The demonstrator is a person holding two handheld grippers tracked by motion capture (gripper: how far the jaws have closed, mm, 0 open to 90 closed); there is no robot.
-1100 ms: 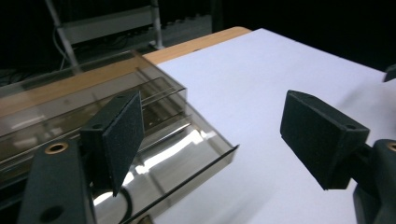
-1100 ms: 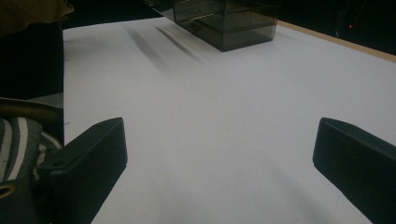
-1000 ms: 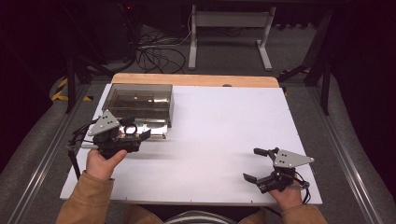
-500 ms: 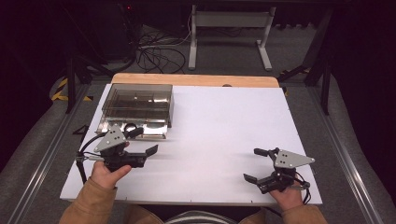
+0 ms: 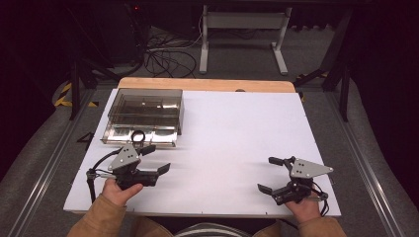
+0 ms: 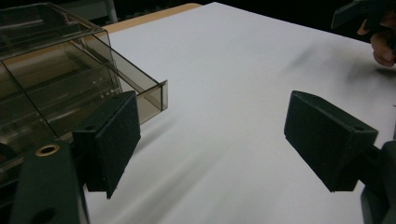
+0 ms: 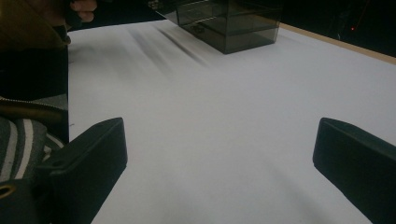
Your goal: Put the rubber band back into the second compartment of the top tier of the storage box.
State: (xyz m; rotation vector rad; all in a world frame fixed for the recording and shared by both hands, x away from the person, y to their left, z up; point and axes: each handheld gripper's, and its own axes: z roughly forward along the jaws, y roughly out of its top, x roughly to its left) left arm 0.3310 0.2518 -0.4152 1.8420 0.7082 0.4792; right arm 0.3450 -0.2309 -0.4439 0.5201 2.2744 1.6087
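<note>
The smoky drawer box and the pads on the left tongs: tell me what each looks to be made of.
The drawer box looks like tinted clear plastic, glossy: its inner dividers show through the walls, and the edges catch light. The pads of the left tongs look like matte black foam or rubber, with a fine grainy face and no shine; which of the two is hard to tell.

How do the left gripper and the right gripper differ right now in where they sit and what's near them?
The left gripper sits close to the smoked clear drawer box, just in front of its pulled-out drawer; the right gripper rests far off, near the table's front right corner, with only bare white surface around it. Both have their jaws wide apart and hold nothing.
</note>
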